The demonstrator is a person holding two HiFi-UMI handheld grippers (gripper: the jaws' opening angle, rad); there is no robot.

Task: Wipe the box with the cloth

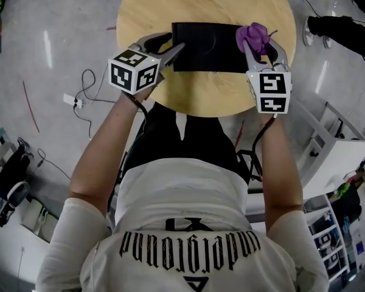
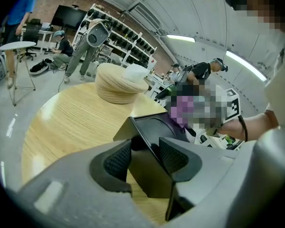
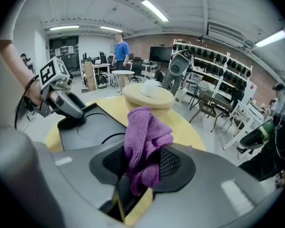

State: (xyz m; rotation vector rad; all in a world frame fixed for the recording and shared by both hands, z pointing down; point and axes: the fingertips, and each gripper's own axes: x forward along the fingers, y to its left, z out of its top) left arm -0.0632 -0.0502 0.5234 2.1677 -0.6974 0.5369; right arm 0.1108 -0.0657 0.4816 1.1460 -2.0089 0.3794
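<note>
While my left gripper (image 1: 170, 45) pinched the black box (image 1: 207, 48) at its left end, my right gripper (image 1: 261, 45), clamped on the purple cloth (image 1: 253, 36), hung over its right end.

Both forearms are stretched forward, the left arm (image 1: 100, 157) and the right arm (image 1: 281, 163), with a gripper held in each hand. The left gripper (image 2: 146, 158) is angled inward, its jaws closed on a corner of the black box (image 2: 156, 129). The right gripper (image 3: 141, 163) is pointed ahead, its jaws clamped on the purple cloth (image 3: 145, 132).
</note>
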